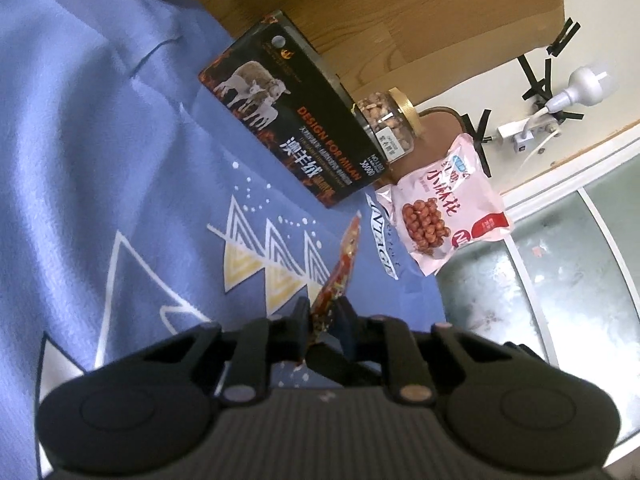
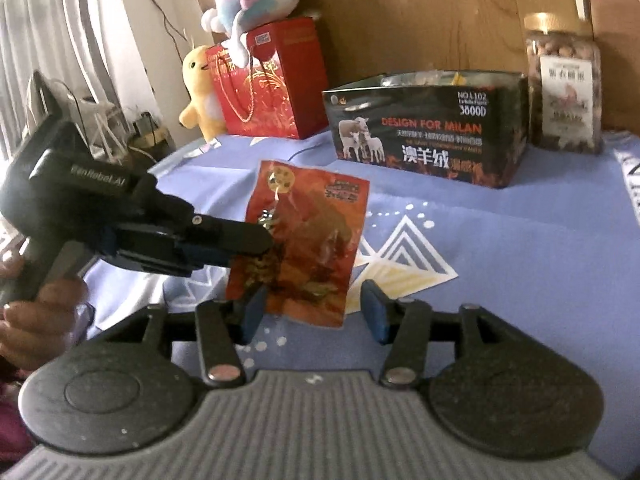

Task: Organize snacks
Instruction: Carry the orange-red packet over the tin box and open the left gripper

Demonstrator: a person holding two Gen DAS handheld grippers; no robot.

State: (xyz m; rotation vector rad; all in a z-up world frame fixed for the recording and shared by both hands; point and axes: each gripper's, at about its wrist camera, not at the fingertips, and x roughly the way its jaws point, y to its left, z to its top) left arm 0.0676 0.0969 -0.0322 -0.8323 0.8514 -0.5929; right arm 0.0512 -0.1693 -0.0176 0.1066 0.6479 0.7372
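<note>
**Red snack packet pinched by the left claw**

The left gripper point(image 2: 256, 246) is clenched on the left edge of the red snack packet point(image 2: 304, 240) and holds it upright above the blue cloth point(image 2: 520, 260). The right gripper point(image 2: 316, 312) is released; its fingers stand on both sides of the packet's lower edge. Beyond the packet stands the black box point(image 2: 428, 128), with the nut jar point(image 2: 564, 84) beside it.

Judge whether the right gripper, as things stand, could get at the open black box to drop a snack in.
Probably yes. The right gripper has open jaws, and only blue cloth lies before the black box. But the red packet, clamped by the left gripper, hangs just ahead and would have to be passed.
</note>
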